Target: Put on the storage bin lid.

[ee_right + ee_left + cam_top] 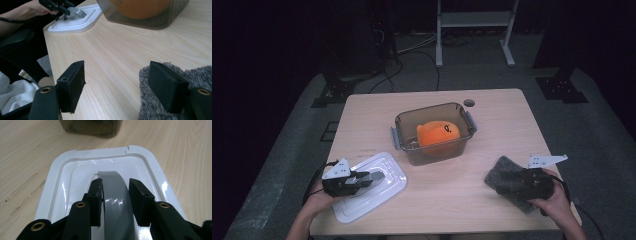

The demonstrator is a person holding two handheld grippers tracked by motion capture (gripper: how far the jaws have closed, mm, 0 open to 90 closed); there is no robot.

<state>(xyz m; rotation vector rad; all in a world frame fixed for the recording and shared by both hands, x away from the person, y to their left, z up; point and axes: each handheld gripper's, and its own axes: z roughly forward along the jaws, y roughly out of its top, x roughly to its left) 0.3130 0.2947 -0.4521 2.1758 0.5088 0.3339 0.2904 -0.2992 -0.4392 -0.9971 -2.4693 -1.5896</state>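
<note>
Left gripper at the lid's grey handle

The white lid (pixel 369 187) lies flat at the table's (pixel 452 200) near-left corner, and its grey handle (pixel 115 200) sits between the left gripper's (pixel 115 195) jaws: one pad touching, the other just off it. Right gripper (pixel 120 82) is spread wide, one jaw resting on the fuzzy grey cloth (pixel 200 72). The tub (pixel 433 134) with the orange plush (pixel 438 136) stands mid-table.
</note>
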